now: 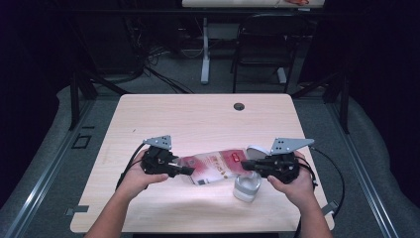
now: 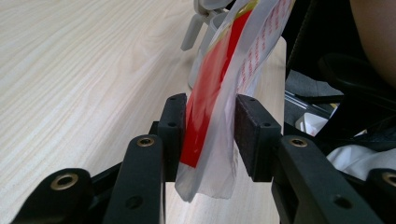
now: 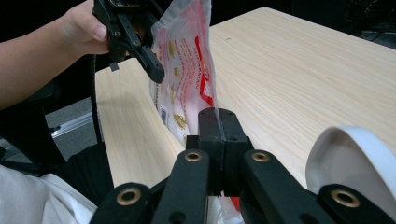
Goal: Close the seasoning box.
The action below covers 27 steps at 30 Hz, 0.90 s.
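A red and white plastic bag [image 1: 215, 166] hangs stretched between my two grippers just above the table. My left gripper [image 1: 190, 170] is shut on its left end; in the left gripper view the bag [image 2: 219, 93] sits pinched between the two pads [image 2: 210, 135]. The right gripper [image 1: 246, 165] is shut on the bag's other end, and its jaws [image 3: 218, 126] are pressed together on a thin edge of the bag [image 3: 187, 70]. Farther off in the right gripper view, the left gripper [image 3: 154, 65] shows, held by a hand.
A small white container [image 1: 246, 187] with a hinged lid [image 1: 257, 150] stands open under the right gripper, near the front edge of the wooden table [image 1: 198, 119]. The lid [image 3: 355, 158] shows close beside the right jaws. A chair [image 1: 262, 39] stands beyond the table.
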### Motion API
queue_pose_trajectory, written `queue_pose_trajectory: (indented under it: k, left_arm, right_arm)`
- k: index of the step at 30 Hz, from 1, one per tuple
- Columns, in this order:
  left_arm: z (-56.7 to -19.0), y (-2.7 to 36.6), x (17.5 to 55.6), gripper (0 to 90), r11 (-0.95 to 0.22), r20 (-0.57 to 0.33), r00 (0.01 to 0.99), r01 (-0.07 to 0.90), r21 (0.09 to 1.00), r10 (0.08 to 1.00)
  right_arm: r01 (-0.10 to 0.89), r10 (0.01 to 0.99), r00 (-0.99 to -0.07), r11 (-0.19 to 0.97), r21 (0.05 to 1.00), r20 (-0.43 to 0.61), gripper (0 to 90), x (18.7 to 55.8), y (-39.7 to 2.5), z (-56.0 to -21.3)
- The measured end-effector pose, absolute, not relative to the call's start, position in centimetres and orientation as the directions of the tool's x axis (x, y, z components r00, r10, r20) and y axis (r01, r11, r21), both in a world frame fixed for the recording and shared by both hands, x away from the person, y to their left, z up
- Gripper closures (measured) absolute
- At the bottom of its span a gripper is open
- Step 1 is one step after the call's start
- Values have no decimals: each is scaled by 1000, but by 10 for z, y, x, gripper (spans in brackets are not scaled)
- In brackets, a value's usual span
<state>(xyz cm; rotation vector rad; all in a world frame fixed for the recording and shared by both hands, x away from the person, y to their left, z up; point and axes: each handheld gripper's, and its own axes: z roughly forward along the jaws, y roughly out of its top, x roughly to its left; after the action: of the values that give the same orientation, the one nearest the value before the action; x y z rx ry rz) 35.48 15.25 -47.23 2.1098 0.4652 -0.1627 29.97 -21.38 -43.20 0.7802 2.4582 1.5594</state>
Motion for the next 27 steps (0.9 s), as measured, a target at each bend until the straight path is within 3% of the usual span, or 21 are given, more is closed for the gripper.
queue_pose_trajectory:
  k: [11, 27]
  left_arm:
    - [-484, 166, 351, 633, -460, -293, 911, 402, 792, 291]
    - [-499, 183, 355, 531, -449, -293, 875, 455, 769, 384]
  right_arm:
    - [340, 465, -873, 362, 868, 148, 900, 309, -196, -423]
    - [328, 441, -889, 425, 843, 124, 900, 318, -172, -418]
